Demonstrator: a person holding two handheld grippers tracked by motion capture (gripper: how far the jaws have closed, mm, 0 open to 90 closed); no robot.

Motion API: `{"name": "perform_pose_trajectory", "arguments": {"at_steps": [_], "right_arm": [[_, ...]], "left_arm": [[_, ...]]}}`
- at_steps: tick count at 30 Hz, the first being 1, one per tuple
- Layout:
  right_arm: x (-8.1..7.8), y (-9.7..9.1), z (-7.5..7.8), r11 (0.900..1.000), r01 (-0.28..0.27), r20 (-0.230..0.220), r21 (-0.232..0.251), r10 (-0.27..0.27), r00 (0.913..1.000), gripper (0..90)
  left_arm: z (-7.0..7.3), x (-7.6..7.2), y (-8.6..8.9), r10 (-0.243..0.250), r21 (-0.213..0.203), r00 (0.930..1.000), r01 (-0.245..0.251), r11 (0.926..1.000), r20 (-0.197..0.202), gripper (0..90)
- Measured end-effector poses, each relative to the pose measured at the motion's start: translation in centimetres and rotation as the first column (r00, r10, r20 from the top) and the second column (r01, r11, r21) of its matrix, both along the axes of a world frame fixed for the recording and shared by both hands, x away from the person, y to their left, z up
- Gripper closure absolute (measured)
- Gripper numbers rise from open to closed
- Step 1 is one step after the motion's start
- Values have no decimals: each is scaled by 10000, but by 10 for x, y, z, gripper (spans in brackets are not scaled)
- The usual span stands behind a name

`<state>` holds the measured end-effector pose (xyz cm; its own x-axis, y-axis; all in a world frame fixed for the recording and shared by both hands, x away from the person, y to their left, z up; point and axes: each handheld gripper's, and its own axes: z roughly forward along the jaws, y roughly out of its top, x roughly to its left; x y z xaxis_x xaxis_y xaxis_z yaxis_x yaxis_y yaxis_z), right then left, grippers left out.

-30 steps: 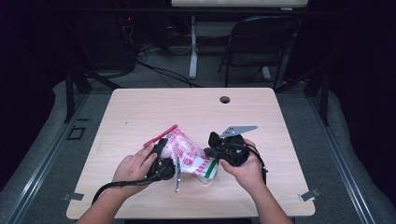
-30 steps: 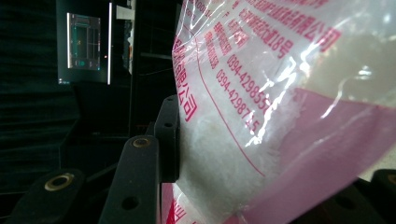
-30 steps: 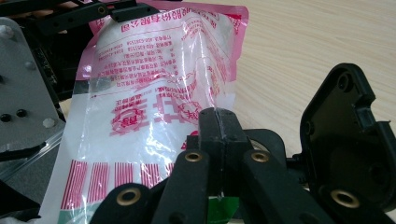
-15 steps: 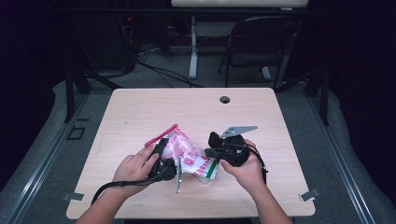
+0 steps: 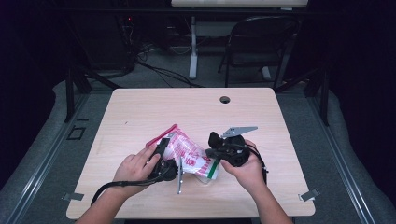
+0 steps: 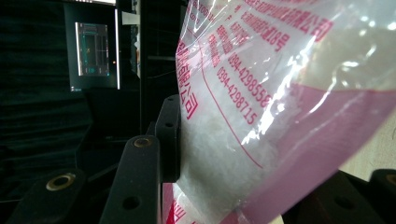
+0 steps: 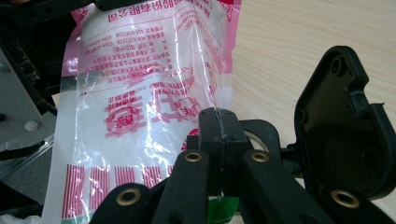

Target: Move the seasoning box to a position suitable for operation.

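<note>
Right gripper (image 7: 218,122) is pinching the plastic bag (image 5: 189,154) at its lower edge, jaws fully clenched. Left gripper (image 5: 164,158) is clamping the bag's other end, apparently across its bulk. Bag is sitting between them, low over the table (image 5: 140,109).

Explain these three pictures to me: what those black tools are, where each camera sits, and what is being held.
A person sits at a wooden table and holds a hand-operated clamp, called a gripper, in each hand. The high view looks down from above. There the left gripper and the right gripper meet at a clear plastic bag with pink and red print and white contents.

The other two pictures come from cameras riding on the grippers, looking along their black jaws. In the left gripper view the bag sits between the jaws, with one pad pressed against it. In the right gripper view the right gripper has its jaws closed together, apparently pinching the bag's edge.
</note>
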<state>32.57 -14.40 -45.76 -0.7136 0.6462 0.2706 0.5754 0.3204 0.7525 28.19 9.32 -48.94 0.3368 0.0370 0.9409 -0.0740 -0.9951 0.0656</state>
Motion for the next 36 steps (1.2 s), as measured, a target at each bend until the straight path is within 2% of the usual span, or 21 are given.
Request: {"name": "perform_pose_trajectory", "arguments": {"at_steps": [15, 19, 25, 36], "right_arm": [[0, 0, -2, 10000, 37, -27, -62, -37, 10000, 900], [0, 0, -2, 9999, 26, -19, -114, -26, 10000, 900], [0, 1, -3, 9999, 27, -60, -109, -28, 10000, 900], [0, 1, -4, 9999, 38, -85, -140, -40, 10000, 900]], "left_arm": [[1, -2, -2, -70, 313, 9999, 66, 9995, 114, 648], [1, -2, -2, -175, 509, 9991, 155, 9986, 375, 651], [1, -4, -2, -209, 648, 9985, 175, 9977, 511, 653], [3, -5, -3, -242, 878, 9986, 201, 9959, 466, 655]]}}
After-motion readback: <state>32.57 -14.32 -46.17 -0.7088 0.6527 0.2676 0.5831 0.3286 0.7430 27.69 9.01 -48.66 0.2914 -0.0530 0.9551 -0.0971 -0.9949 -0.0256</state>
